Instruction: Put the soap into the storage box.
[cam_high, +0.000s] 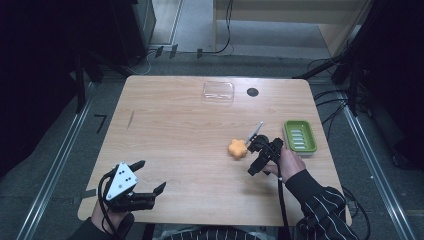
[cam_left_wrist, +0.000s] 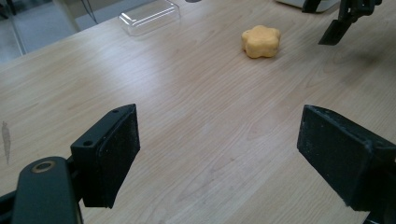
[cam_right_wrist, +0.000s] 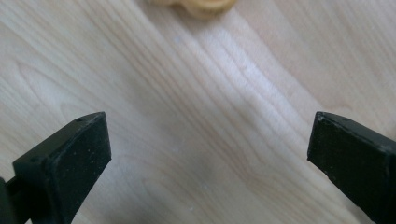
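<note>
High view: right gripper (cam_high: 256, 156) hangs just beside the orange flower-shaped soap (cam_high: 238, 148), jaws spread wide, holding nothing. Green soap dish (cam_high: 300, 136) sits near, to its right; clear lid (cam_high: 218, 92) at the far edge of the table (cam_high: 175, 130). Left gripper (cam_high: 150, 176) rests at the near left corner, wide, empty.

Left gripper view: soap (cam_left_wrist: 261, 41) lies well apart, ahead on bare wood.

Right gripper view: soap (cam_right_wrist: 196, 4) barely crosses the top edge, outside the jaws. Risk: closing from here catches air or nudges the soap away, since it lies beyond the pads.
</note>
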